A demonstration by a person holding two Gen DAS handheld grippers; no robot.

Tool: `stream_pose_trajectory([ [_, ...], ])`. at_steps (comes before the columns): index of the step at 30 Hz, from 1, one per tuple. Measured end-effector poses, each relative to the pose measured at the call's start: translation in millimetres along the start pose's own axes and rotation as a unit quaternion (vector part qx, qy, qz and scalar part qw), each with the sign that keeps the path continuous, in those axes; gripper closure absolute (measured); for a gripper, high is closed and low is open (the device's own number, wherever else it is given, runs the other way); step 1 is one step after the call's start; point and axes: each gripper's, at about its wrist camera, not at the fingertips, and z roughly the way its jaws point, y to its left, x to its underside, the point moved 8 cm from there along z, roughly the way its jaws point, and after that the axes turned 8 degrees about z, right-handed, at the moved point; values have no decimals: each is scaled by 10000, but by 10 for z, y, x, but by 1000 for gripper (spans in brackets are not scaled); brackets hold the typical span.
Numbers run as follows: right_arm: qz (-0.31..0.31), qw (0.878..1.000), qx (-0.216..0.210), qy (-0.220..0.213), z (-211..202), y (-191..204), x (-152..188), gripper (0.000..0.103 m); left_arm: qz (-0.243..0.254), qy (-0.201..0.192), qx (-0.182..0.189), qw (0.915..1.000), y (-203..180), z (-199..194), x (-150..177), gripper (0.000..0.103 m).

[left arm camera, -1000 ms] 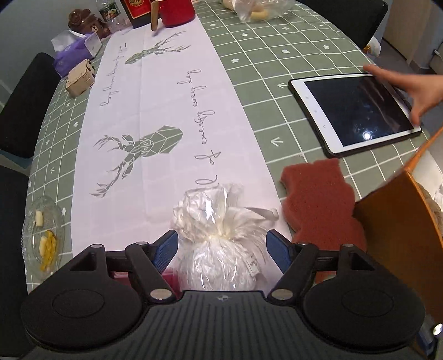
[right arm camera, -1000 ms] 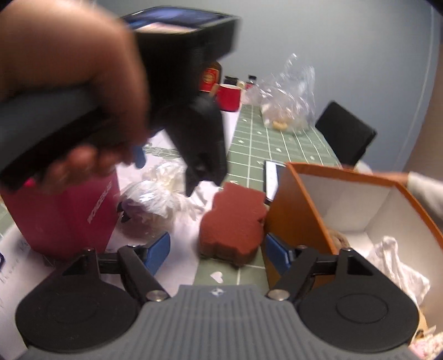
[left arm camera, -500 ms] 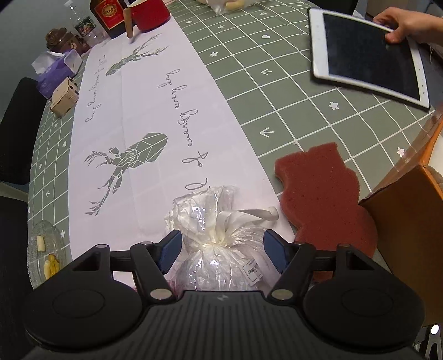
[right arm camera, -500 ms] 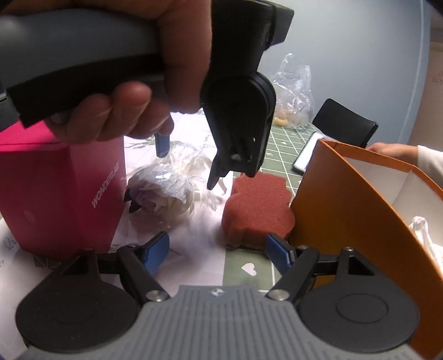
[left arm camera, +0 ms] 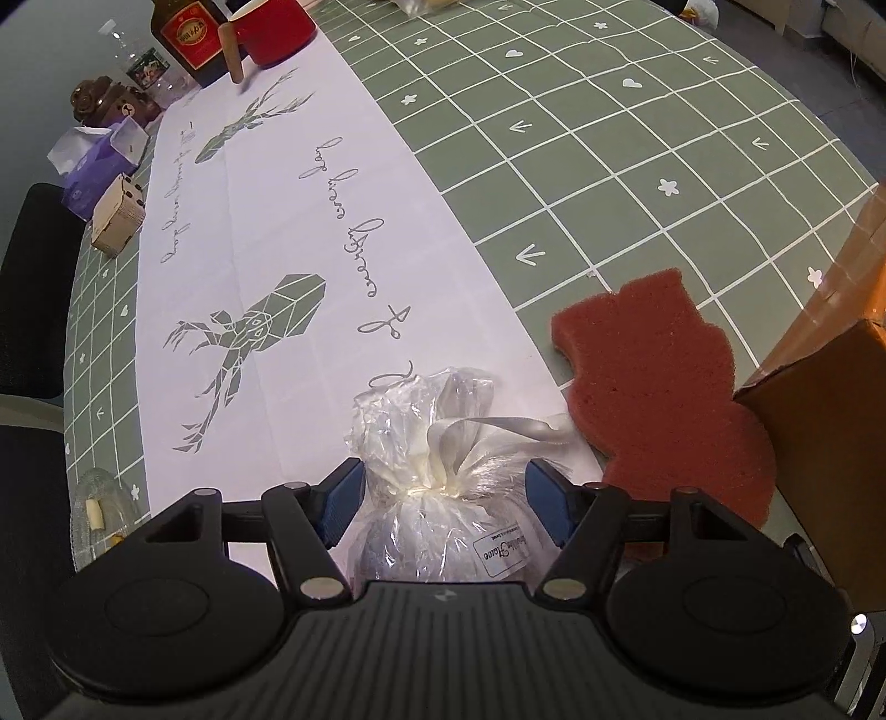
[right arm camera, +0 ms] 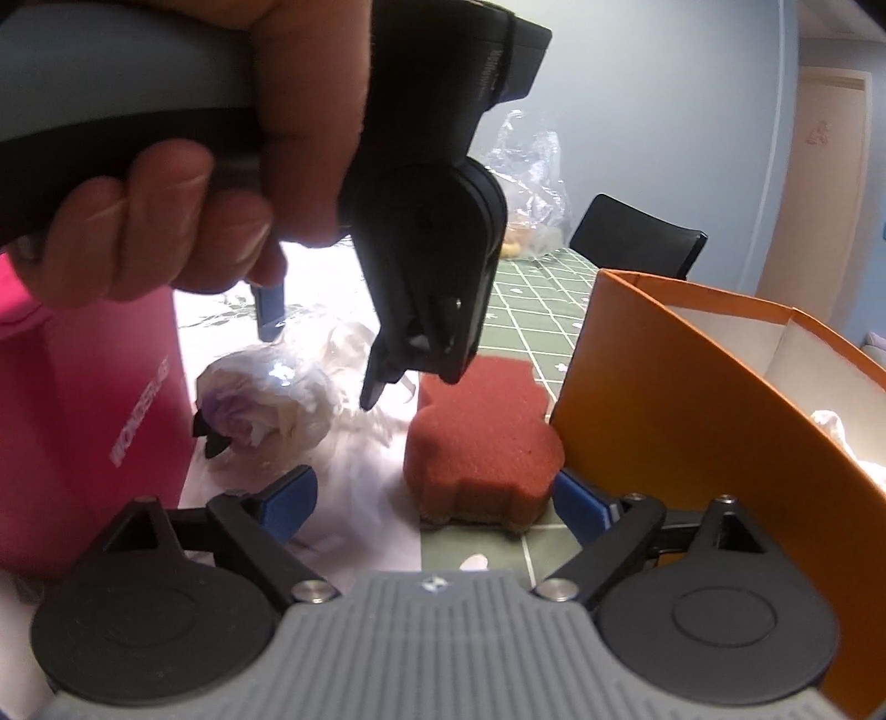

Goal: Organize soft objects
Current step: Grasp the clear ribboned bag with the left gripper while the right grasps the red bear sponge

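Surface (left arm camera: 637, 183): green grid cloth, white deer-print runner (left arm camera: 266, 232) along it. Red sponge (left arm camera: 659, 382) at 3 o'clock of clear wrapped bag (left arm camera: 437, 487); orange box (right arm camera: 681, 399) further right, red mug (left arm camera: 274, 27) at 12.

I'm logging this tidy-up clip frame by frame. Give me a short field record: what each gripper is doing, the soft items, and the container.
left gripper: open, jaws have just been closing, straddling the bagged soft item, pads not pressing
right gripper: open, jaws have just been opening, low before the sponge, nothing gripped
bagged soft item: clear plastic, ribbon-tied, on the white runner
sponge: red-brown, flat on the table beside the box
orange box: open-topped, right of the sponge
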Motion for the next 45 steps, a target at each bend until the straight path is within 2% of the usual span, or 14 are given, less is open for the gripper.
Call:
stream_pose_trajectory([
  [4,203,9991,364,73,112,-43,-18,8,18,24,22,10000,3,29,-18,31],
  [6,283,9985,447,119,143,-44,-13,7,14,30,42,10000,12,47,-27,37],
  [9,395,9979,463,236,216,-48,-10,6,71,34,64,9999,10,69,-37,45],
  [15,494,9965,461,482,374,-55,-2,6,160,25,66,9998,14,86,-50,52],
  [18,537,9954,467,637,435,-81,11,12,207,-13,78,9998,16,72,-52,59],
  [20,613,9948,484,661,457,-123,8,26,199,-52,128,9997,15,59,-50,60],
  [22,684,9947,461,611,478,-171,-19,34,186,-81,155,9997,21,50,-40,62],
  [28,739,9950,332,585,433,-212,-21,35,88,-196,217,9995,44,-8,-27,66],
  [36,657,9940,356,796,288,-253,23,35,111,-334,283,9990,46,-217,29,67],
  [45,448,9925,-3,1138,-129,-219,132,35,-35,-908,582,9942,114,-762,211,68],
])
